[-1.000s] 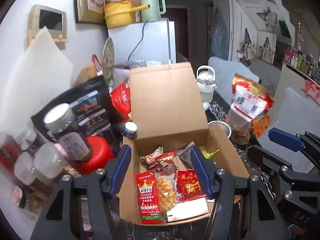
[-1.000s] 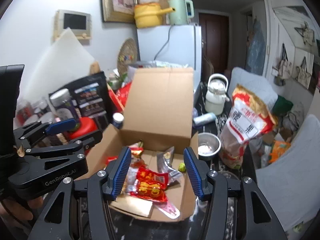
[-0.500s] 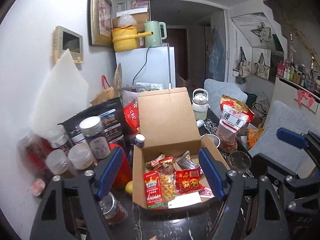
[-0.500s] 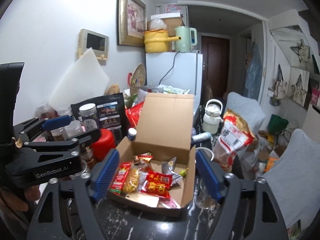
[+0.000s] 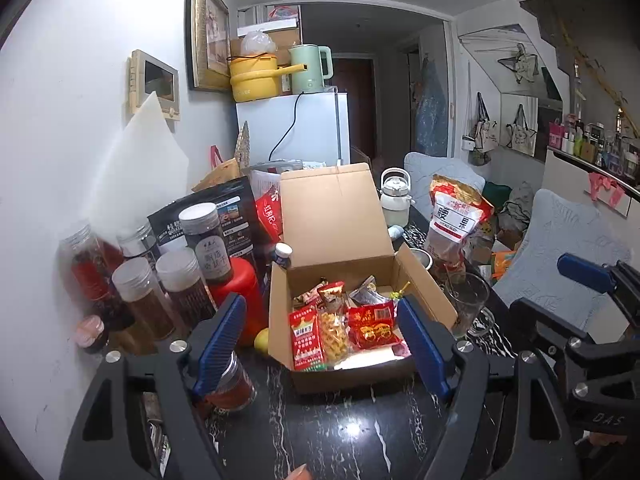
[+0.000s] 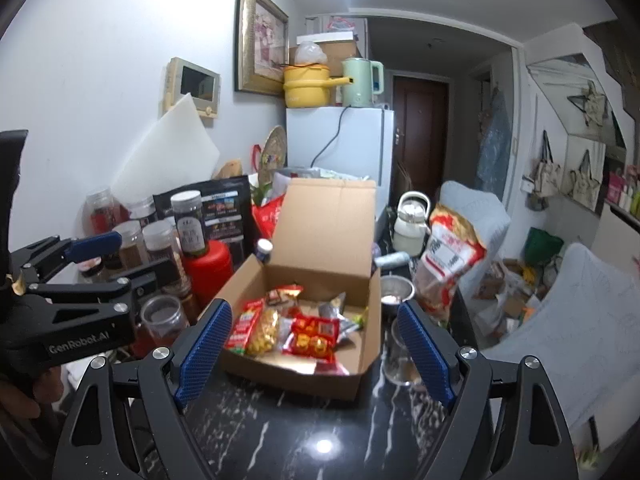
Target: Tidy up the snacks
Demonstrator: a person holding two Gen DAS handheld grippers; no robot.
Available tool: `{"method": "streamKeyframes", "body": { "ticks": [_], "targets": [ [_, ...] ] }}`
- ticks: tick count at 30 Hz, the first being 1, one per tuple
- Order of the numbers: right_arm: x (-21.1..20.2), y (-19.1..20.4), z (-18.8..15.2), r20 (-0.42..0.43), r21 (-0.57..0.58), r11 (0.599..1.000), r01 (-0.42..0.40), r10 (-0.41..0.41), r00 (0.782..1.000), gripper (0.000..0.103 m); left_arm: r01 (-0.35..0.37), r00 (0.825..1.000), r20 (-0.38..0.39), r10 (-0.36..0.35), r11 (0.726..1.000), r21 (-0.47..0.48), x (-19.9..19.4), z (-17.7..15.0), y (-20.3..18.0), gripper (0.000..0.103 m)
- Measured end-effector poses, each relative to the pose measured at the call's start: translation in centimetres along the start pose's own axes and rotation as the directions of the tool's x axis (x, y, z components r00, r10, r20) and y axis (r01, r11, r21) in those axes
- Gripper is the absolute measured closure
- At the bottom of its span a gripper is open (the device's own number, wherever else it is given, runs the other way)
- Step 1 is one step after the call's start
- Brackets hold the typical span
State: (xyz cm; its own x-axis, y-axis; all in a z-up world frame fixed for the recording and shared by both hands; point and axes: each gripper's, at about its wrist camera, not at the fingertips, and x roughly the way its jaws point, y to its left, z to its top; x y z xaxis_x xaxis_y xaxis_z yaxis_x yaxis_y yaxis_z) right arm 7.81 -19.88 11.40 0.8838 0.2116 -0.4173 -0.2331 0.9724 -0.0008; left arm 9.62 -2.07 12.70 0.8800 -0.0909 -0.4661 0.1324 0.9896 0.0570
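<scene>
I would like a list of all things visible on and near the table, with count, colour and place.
box: one, brown cardboard, lid up, table middle
snack packets: several, mostly red, inside box
jars: several, clear, grey lids, left of box
red container: one, between jars and box
glass: one, clear, right of box
nut bag: one, red and clear, behind glass
kettle: one, white, behind box
left claw: open, empty
right claw: opening, empty

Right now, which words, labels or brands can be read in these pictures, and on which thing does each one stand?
"GenRobot.AI": side of the black left gripper.
"DAS": body of the black right gripper.
"腰果": red and gold nut bag.
Print on the red snack packets, dark jars and black pouch: too small or blurred.
</scene>
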Motion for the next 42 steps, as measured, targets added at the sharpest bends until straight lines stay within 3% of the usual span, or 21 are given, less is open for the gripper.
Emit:
{"method": "streamKeyframes", "body": {
  "ticks": [17, 42],
  "targets": [
    [0.1, -0.2, -5.3, -0.098, 0.064, 0.998, -0.001, 0.007, 0.995, 0.017, 0.036, 0.997, -0.071, -0.037, 0.999, -0.016, 0.1, -5.4, -0.5, 0.025],
    [0.1, -0.4, -6.3, -0.124, 0.069, 0.998, 0.012, -0.003, 0.992, 0.017, 0.070, 0.992, -0.103, -0.071, 0.997, -0.014, 0.8, -6.5, -1.3, 0.025]
  ]
}}
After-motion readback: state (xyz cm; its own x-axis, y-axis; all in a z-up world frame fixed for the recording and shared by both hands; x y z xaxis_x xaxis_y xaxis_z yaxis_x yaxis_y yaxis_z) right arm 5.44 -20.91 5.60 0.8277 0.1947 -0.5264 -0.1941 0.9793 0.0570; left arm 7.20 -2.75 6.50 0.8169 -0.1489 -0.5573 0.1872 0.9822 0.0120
